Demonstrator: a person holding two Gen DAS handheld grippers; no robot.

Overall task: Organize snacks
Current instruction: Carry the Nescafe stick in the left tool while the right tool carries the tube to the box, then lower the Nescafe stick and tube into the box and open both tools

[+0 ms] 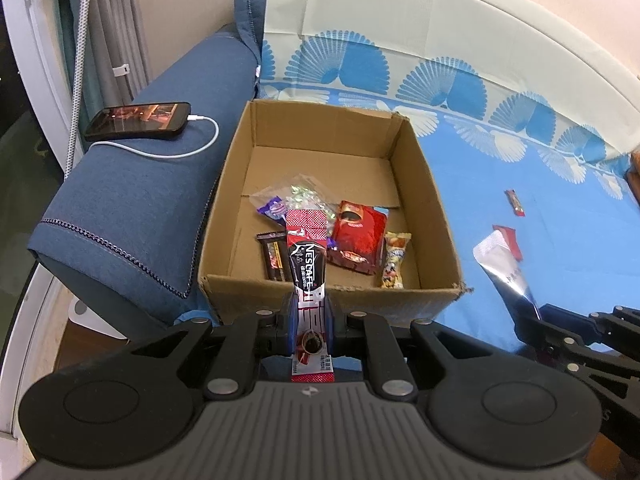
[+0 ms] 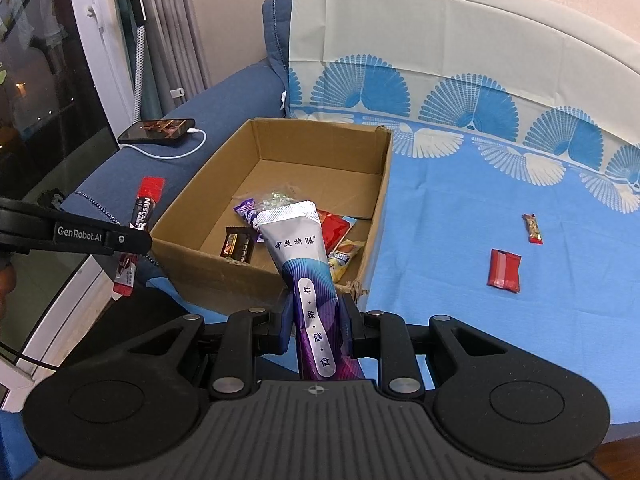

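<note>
An open cardboard box (image 1: 236, 184) (image 2: 380, 200) sits on the blue sofa cover and holds several snack packets. My left gripper (image 1: 310, 316) is shut on a red and black Nescafe stick (image 1: 306, 256), held upright at the box's near wall; it also shows in the right wrist view (image 2: 142, 210). My right gripper (image 2: 316, 320) is shut on a silver and purple pouch (image 2: 306, 264), held at the box's near right corner; the pouch also shows in the left wrist view (image 1: 502, 264). A red packet (image 2: 505, 269) and a small bar (image 2: 533, 229) lie on the cover to the right.
A phone (image 1: 138, 120) on a white charging cable lies on the blue sofa arm (image 1: 132, 208) left of the box. The sofa back (image 1: 400, 12) rises behind the box. A window and radiator stand at the far left.
</note>
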